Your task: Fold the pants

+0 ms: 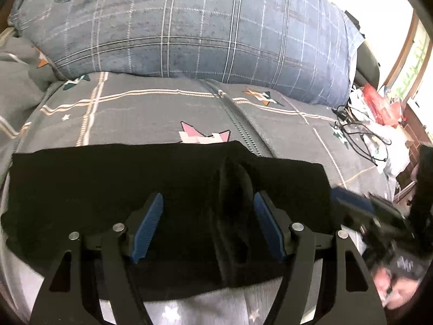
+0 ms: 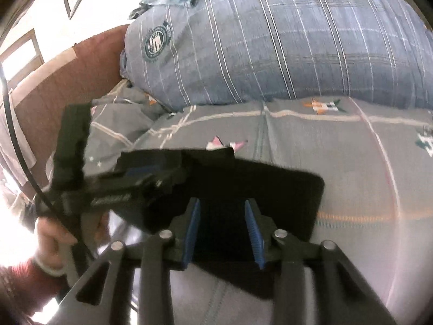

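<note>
The black pants (image 1: 108, 189) lie as a compact, flat rectangle on the grey patterned bedspread (image 1: 151, 113), in front of the big plaid pillow (image 1: 189, 27). Over their left part the left gripper (image 1: 208, 227) hangs with its jaws spread wide, nothing pressed between the blue pads, only a raised crease of cloth beneath. Further right, the right gripper (image 2: 223, 226) stands over the pants' right end, jaws parted and released too. Judging by the tidy shape, the folding looks nearly or fully done; at most a final smoothing remains.
</note>
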A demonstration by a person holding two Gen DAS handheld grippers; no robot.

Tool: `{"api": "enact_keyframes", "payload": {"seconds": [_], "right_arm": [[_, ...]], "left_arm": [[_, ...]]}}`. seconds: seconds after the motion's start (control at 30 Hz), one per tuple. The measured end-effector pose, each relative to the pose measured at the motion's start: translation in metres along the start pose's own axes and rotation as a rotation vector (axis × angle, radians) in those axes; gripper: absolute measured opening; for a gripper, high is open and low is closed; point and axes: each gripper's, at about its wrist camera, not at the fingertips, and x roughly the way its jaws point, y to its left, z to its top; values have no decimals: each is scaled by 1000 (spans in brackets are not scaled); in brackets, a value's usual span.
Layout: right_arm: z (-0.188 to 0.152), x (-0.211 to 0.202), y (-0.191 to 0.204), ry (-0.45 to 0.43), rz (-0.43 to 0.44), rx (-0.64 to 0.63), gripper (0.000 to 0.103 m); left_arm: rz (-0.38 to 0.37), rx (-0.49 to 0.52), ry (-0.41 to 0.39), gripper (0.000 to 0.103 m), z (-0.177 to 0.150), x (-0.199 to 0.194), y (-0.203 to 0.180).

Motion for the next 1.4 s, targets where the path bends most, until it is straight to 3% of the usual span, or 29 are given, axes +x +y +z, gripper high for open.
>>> {"api": "enact_keyframes", "payload": {"seconds": [0.17, 0.47, 0.83, 0.9, 1.1, 1.4], "right_arm": [[16, 28, 10, 10, 48, -9, 36], [29, 84, 11, 89, 38, 0, 36], [41, 56, 30, 37, 70, -34, 37], [40, 52, 34, 28, 89, -46, 44], [34, 62, 41, 59, 87, -53, 48], [43, 61, 68, 33, 148, -108, 49]], "left_arm": [[-3, -17, 7, 69, -11, -7, 3], [2, -51, 47, 69, -21, 8, 10], [39, -85, 7, 69, -24, -19, 26], [52, -89, -1, 71, -24, -23, 30], [91, -107, -16, 73, -29, -37, 43], [132, -182, -41, 79, -37, -56, 71]]}}
